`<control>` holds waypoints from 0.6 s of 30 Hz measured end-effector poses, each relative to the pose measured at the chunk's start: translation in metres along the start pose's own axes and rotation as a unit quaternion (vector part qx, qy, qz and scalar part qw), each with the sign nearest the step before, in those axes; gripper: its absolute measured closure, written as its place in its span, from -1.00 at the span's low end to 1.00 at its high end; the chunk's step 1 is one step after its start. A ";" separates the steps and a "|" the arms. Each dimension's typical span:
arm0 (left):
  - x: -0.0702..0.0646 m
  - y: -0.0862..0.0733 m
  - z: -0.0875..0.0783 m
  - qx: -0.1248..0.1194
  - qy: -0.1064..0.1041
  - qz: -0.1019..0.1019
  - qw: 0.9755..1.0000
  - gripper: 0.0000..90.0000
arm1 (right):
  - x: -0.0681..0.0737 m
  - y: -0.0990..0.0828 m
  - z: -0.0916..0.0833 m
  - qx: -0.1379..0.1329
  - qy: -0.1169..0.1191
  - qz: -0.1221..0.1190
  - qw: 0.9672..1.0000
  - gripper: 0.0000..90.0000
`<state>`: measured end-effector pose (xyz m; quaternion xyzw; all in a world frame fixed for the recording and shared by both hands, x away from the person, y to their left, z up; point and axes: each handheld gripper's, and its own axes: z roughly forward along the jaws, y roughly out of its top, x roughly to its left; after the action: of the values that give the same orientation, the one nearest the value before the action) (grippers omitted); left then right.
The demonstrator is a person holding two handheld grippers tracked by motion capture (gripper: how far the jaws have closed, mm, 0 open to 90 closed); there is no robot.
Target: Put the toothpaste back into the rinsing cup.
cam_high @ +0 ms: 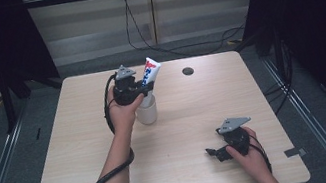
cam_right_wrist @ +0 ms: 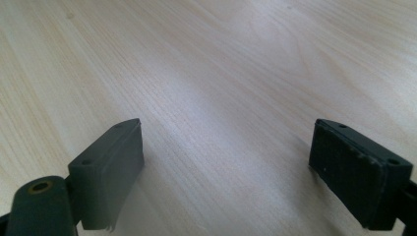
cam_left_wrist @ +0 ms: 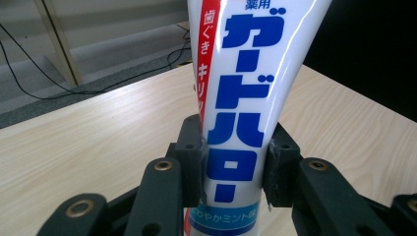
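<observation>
Toothpaste tube sits pinched in the left gripper, held over the pale cup that stands on the wooden table toward its far-left part. In the high view the tube leans a little, its wide crimped end up and to the right and its lower end down at the cup's mouth; whether that end is already inside the rim I cannot tell, since the gripper body covers it.

From the left gripper view the grip is plain: the 2 black pads press on the flanks of the tube in its narrower lower half, below the big blue lettering and above the teal band. Taking it there looks deliberate. The tube flares upward, so a hold low down keeps the heavy, floppy part above the jaws and leaves the slim end free to go into the cup first (a grip near the crimp would let the body swing). Holding it nearly upright also fits the cup's narrow opening.

Right gripper rests low over bare table near the front right, well apart from cup and tube. Its own view shows the jaws spread wide with nothing but wood grain between them, so it seems parked out of the way, leaving the left hand room to work alone.

My reading is that the tube is being stood in the cup, and the lowering and release remain to be done.
</observation>
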<state>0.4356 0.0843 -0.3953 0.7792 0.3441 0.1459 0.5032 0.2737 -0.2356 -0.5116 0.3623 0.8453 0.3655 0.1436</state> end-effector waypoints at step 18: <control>0.008 -0.018 0.005 0.008 0.005 -0.017 1.000 0.47 | 0.000 0.000 0.000 0.000 0.000 -0.001 1.000 -0.72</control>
<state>0.4371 0.0913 -0.4141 0.7764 0.3612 0.1379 0.4977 0.2737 -0.2356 -0.5116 0.3614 0.8456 0.3656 0.1440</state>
